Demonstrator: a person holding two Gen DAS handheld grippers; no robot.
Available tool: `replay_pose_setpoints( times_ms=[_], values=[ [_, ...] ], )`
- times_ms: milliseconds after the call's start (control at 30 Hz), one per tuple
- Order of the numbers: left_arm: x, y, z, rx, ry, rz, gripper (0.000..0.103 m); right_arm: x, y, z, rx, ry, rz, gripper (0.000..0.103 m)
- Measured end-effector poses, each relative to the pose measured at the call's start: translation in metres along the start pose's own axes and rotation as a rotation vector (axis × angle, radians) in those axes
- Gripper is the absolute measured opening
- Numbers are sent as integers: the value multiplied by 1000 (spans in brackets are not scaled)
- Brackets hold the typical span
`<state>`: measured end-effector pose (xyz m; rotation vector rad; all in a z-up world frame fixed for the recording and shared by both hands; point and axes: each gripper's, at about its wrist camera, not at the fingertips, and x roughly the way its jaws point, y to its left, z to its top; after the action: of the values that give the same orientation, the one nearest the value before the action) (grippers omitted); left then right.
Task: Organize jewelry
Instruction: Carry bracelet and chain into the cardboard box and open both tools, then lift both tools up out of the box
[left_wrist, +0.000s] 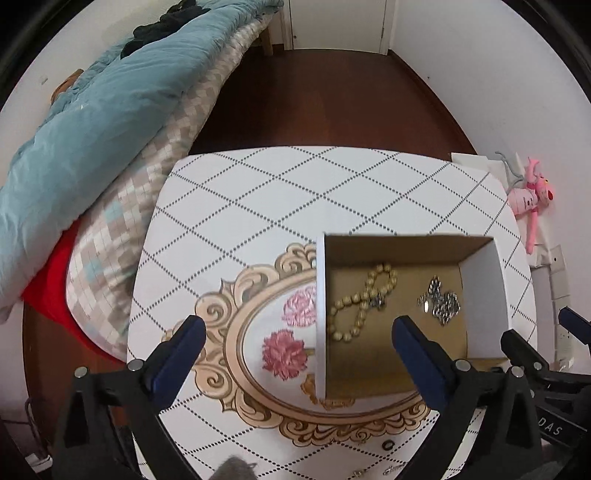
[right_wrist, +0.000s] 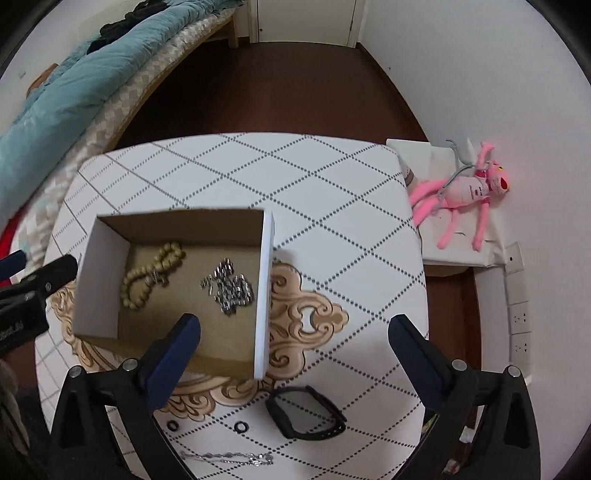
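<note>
Left gripper (left_wrist: 299, 332): fingers (left_wrist: 184, 343) spread wide, empty, straddling the left wall of the cardboard box (left_wrist: 320, 314). Right gripper (right_wrist: 295, 332): fingers (right_wrist: 410, 343) likewise wide apart, gripping nothing, straddling the box's right wall.

Inside box, ahead of both fingertips: beaded bracelet (right_wrist: 151, 280) toward left side, twisted into a figure-eight; silver chain (right_wrist: 229, 291) heaped just beside it on the right, apart from the beads.

Below right gripper, on table (right_wrist: 332, 184), outside box: black bangle (right_wrist: 306, 413) near the box's front right corner; two small black rings (right_wrist: 242, 427) to its left; thin silver necklace (right_wrist: 229, 458) stretched along the near edge.

Beyond table: bed with teal duvet (left_wrist: 92, 122) at left; pink plush toy (right_wrist: 465, 192) at right.
</note>
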<state>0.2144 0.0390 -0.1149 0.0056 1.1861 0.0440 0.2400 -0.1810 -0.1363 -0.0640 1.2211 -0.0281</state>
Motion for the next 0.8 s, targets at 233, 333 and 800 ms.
replay_pose_setpoints(
  times_ms=[233, 333, 800],
  values=[
    [-15, -1, -20, -7, -40, 6, 103, -13, 4, -17, 16, -54, -15, 103],
    [-29, -2, -25, -5, -68, 1, 103, -29, 6, -22, 13, -92, -23, 103],
    [-122, -5, -52, 0, -235, -29, 103, -122, 0, -51, 37, -263, -28, 103]
  ],
)
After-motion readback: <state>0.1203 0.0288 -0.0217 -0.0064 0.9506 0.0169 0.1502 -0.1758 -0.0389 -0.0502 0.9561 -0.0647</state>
